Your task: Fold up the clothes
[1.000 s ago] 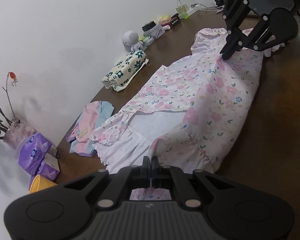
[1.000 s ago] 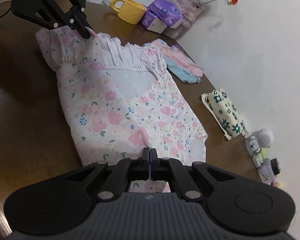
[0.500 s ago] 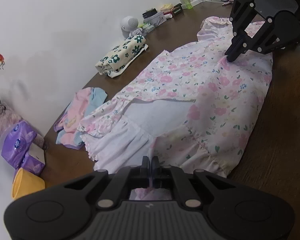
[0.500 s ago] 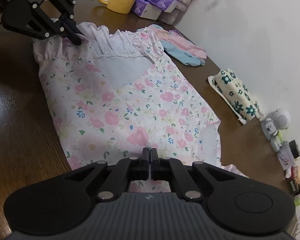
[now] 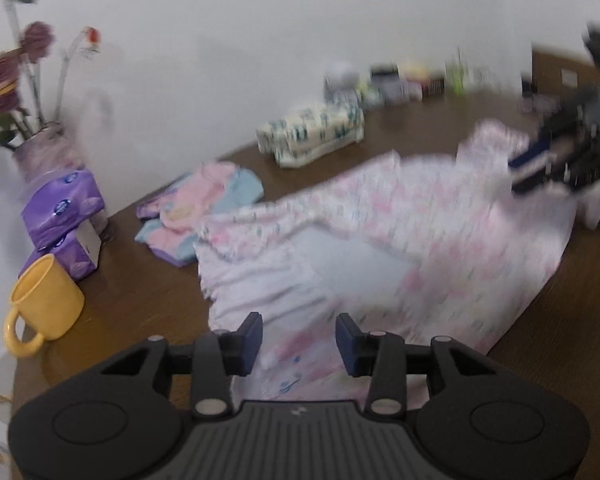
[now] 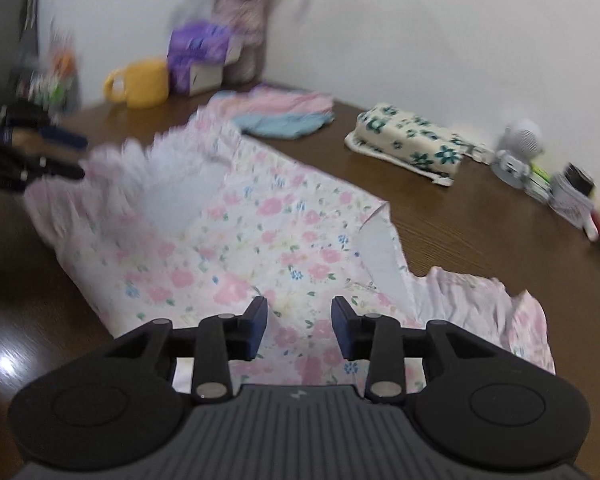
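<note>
A: What takes up the brown surface (image 6: 480, 240)?
B: Mostly the floral dress (image 6: 260, 232), spread flat across its middle, one long side folded over so a pale patch of lining shows near the ruffled end.

A: And around it?
B: Along the white wall: a folded cream cloth with dark green flowers (image 6: 410, 144), a pink and blue folded garment (image 6: 284, 114) just beside the dress's ruffles, a vase of flowers (image 5: 40, 148), purple tissue packs (image 5: 62, 216) and a yellow mug (image 5: 46, 306). Small clutter sits at the far end, too blurred to name.

A: The claws?
B: The left claw (image 5: 299, 338) hangs over the ruffled end, jaws wide apart, gripping nothing. The right claw (image 6: 299, 328) is over the other end, likewise wide and empty.

A: Anything in the way?
B: Nothing lies on the dress. The pink and blue garment crowds its far corner.
</note>
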